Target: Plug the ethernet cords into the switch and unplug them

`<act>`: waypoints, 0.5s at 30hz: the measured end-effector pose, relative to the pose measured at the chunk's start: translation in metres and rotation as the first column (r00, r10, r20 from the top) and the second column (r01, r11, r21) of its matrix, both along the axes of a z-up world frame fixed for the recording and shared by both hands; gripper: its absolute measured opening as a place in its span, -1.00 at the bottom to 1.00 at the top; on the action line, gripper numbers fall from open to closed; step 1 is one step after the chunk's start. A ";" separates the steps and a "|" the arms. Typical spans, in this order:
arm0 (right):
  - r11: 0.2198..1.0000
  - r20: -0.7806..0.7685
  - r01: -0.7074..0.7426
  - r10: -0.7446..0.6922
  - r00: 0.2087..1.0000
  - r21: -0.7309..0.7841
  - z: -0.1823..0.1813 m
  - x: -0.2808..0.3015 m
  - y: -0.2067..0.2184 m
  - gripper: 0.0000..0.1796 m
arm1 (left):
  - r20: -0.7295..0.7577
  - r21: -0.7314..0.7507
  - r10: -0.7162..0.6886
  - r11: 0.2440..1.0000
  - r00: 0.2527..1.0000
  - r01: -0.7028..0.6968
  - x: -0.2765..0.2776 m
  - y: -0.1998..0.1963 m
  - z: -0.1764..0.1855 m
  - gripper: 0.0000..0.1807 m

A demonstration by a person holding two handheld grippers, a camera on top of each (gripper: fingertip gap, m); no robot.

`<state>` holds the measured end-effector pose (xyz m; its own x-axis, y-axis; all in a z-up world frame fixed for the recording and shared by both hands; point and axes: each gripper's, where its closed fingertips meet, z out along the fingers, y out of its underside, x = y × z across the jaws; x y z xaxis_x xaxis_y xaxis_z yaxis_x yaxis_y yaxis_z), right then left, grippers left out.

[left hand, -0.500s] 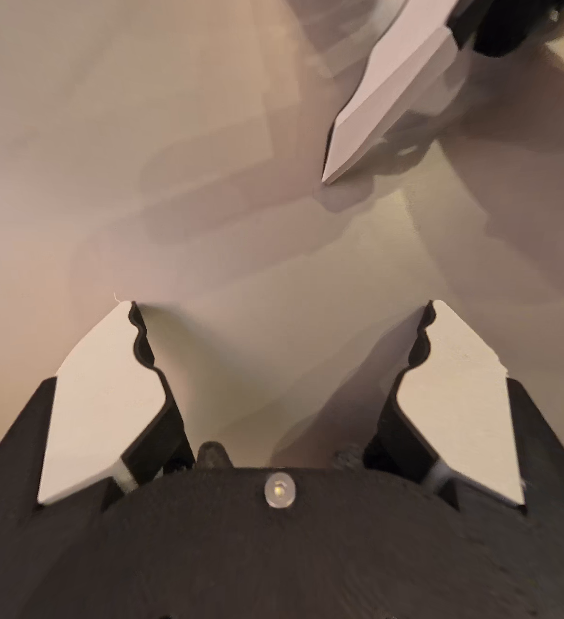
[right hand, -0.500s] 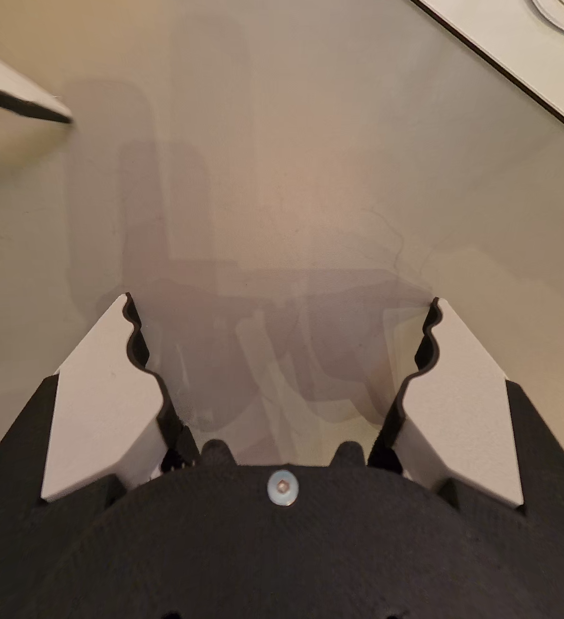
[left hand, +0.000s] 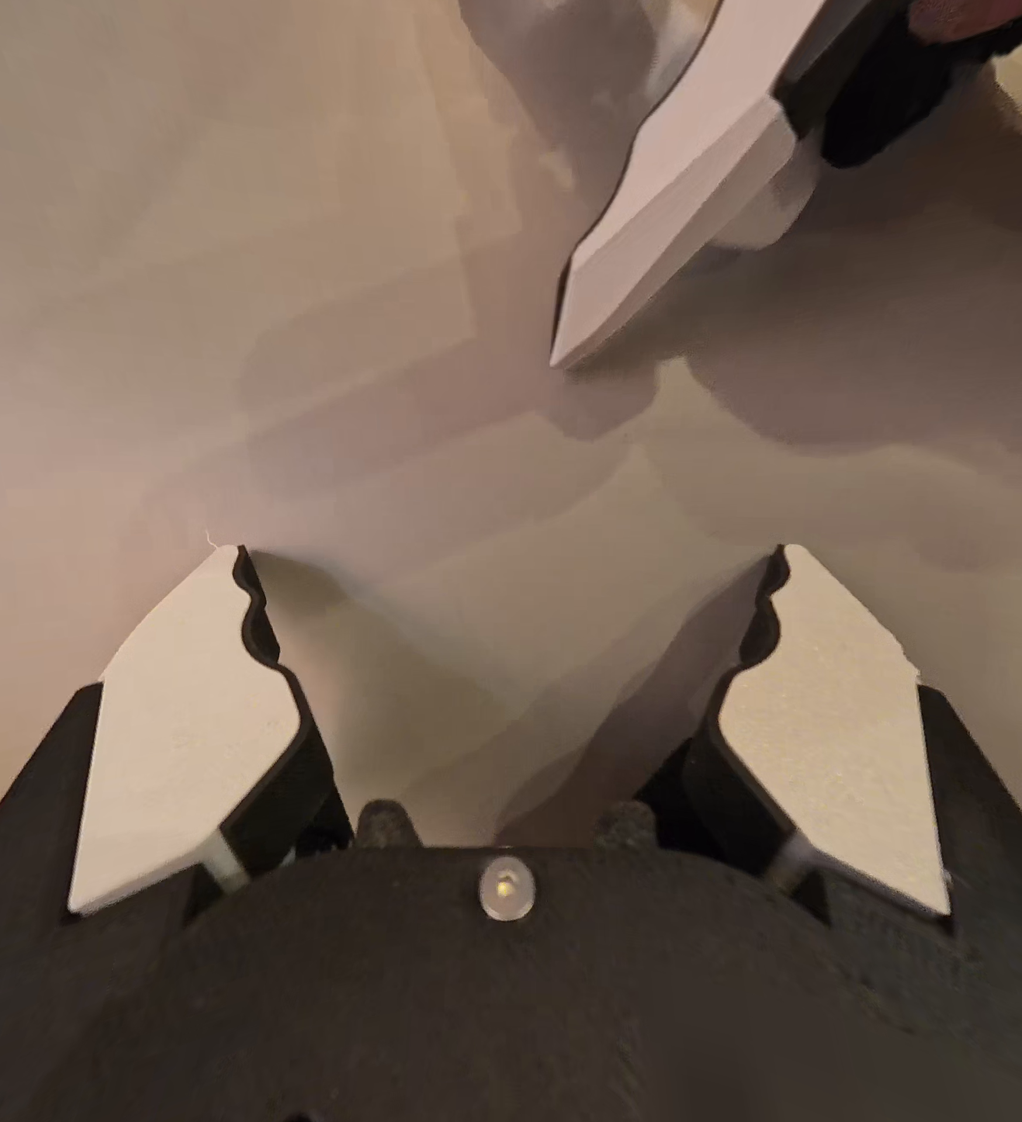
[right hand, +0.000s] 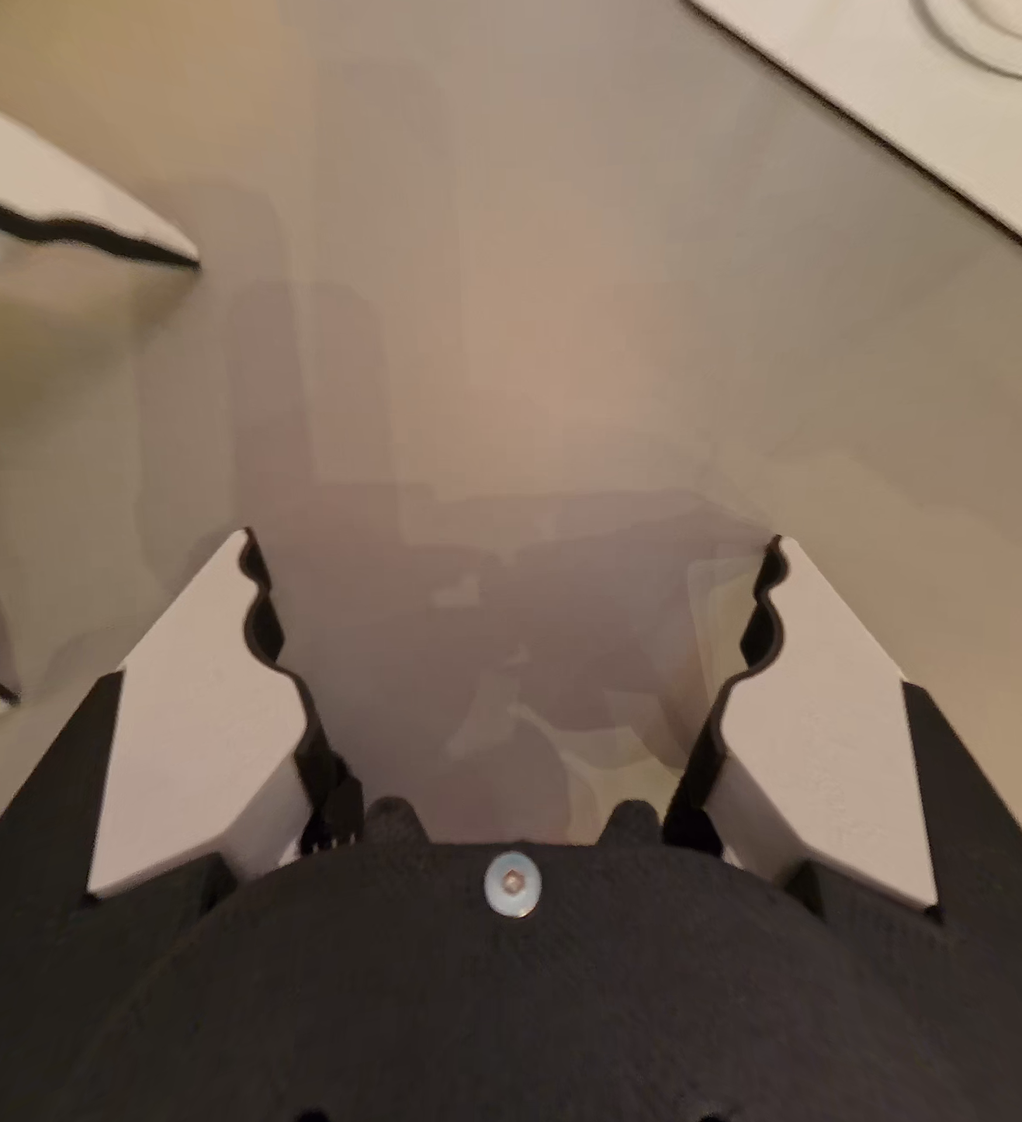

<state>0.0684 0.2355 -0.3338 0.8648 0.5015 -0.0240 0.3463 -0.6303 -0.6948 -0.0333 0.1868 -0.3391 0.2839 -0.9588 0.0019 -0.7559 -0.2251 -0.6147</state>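
Observation:
My left gripper (left hand: 511,549) is open and empty, its white fingers spread wide close over a glossy beige tabletop (left hand: 253,303). My right gripper (right hand: 511,540) is also open and empty over the same tabletop (right hand: 557,303). A white finger of the right gripper shows at the upper right of the left wrist view (left hand: 678,212). The fingertips (right hand: 132,237) of the left gripper show at the left edge of the right wrist view. No ethernet cord and no switch is in either view.
A white surface (right hand: 860,91) with a dark edge runs across the upper right corner of the right wrist view, with a round clear disc (right hand: 994,36) on it. The tabletop reflects the grippers as soft shadows.
Both grippers stay open. The other gripper looks a little larger and nearer in each view, so the two have moved slightly closer together or lower over the table.

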 end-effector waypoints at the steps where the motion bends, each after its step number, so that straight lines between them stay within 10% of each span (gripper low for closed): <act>1: 1.000 -0.016 0.000 0.000 1.000 -0.002 0.001 -0.001 0.003 0.71 | -0.001 0.000 0.021 1.000 1.000 -0.021 0.003 0.001 0.000 0.62; 8: 1.000 -0.262 -0.026 0.021 0.965 -0.014 0.021 -0.009 0.011 0.70 | 0.001 0.001 0.054 0.999 0.999 -0.054 0.011 0.001 0.000 0.62; 15: 0.979 -0.025 -0.199 0.199 0.980 -0.031 0.001 -0.024 0.001 0.79 | -0.009 -0.002 0.038 0.999 0.999 -0.038 0.016 0.004 0.000 0.62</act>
<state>0.0448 0.2366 -0.3330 0.7469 0.6622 -0.0609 0.4525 -0.5732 -0.6831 -0.0169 0.1905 -0.3390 0.3204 -0.9473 0.0013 -0.7519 -0.2552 -0.6078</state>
